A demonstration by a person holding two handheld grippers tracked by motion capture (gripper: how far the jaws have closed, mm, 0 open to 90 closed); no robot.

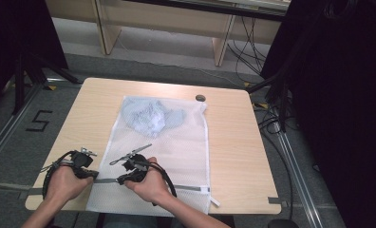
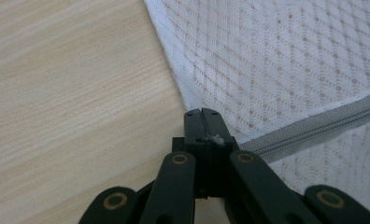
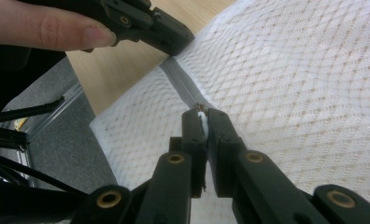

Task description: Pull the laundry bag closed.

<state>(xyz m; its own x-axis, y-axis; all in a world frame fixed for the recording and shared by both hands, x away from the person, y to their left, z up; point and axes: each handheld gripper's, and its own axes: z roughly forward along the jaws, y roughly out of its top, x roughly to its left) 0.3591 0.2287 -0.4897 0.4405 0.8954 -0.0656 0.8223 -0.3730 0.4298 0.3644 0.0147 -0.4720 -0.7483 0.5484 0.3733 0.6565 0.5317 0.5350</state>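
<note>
A pale wooden table [image 1: 233, 142] stands on a grey floor with black drapes at both sides and wooden furniture legs behind. On it lies a white mesh laundry bag [image 1: 176, 152], flat and long, running from the table's far middle to its near edge, where its bottom corners hang just over. The mesh has a diamond weave. A bundle of light blue cloth [image 1: 150, 116] sits inside its far end. A grey zipper [image 1: 191, 188] crosses the bag near the near edge, with a white tab at its right end.

The left gripper [image 2: 202, 114] is clamped on the bag's left edge where the zipper begins, its jaws pressed together on the fabric. The right gripper [image 3: 201, 116] is clenched on the zipper pull [image 3: 200, 111], a small white piece between its jaws, just beside the left gripper. Both hands rest at the near edge.

Bare wood lies open to the bag's right and left; a small dark disc [image 1: 201, 98] sits beyond the bag's far right corner.
</note>
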